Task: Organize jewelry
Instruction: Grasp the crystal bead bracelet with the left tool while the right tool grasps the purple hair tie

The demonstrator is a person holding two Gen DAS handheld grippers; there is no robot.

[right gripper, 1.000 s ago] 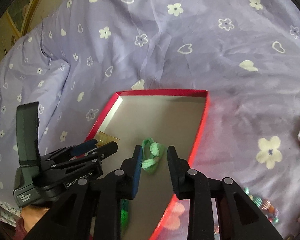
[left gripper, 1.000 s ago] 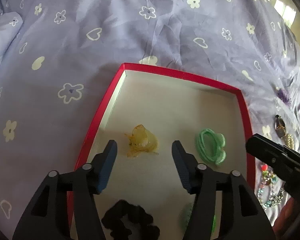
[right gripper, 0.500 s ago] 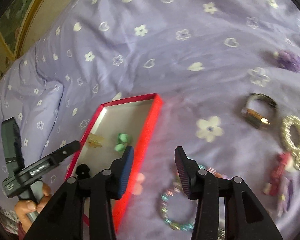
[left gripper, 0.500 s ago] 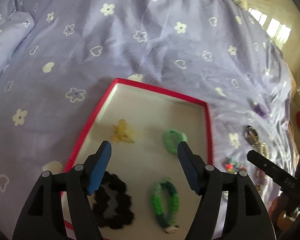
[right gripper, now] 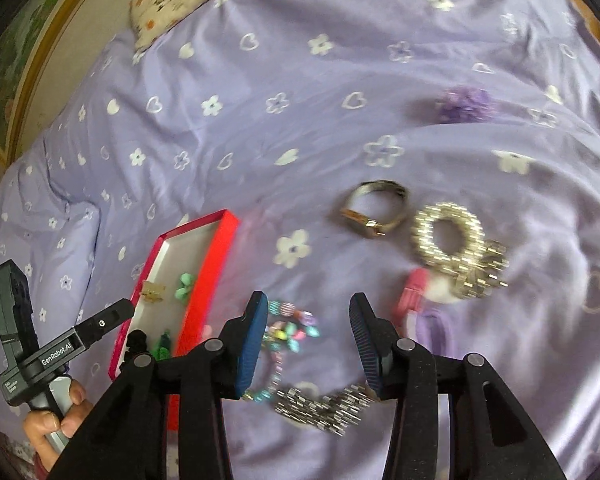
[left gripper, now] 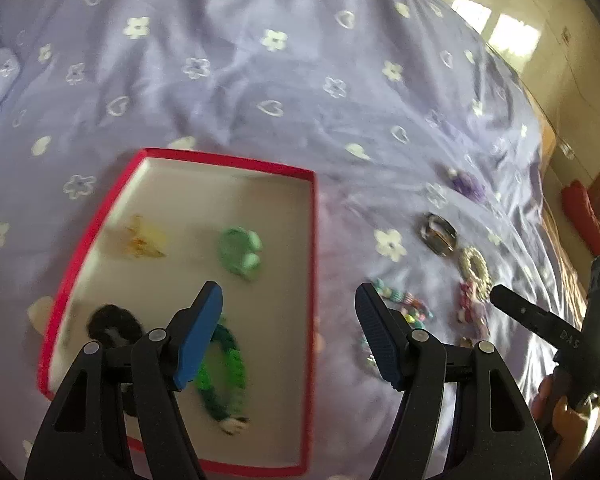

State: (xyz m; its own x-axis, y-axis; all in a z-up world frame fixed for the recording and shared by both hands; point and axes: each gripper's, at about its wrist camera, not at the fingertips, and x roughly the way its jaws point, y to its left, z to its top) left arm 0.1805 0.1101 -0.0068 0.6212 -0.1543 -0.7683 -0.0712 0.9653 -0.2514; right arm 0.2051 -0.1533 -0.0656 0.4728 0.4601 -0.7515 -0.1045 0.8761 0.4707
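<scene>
On the lavender flowered bedspread (right gripper: 300,128), beside the red-rimmed tray's (right gripper: 214,248) right edge, your right tool (right gripper: 308,340) has just spread apart, empty, over the pastel beaded bracelet (right gripper: 290,330); lower and clamp it next. Left tool (left gripper: 288,332) gapes empty.

Black scrunchie (left gripper: 114,326) partly behind left claw (left gripper: 288,334)

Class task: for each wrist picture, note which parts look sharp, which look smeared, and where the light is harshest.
Left wrist view: left claw sharp, items in the red box smeared, window glare top right. Right wrist view: right claw crisp, bedspread and pearl bracelet blurred, edges bowed.
</scene>
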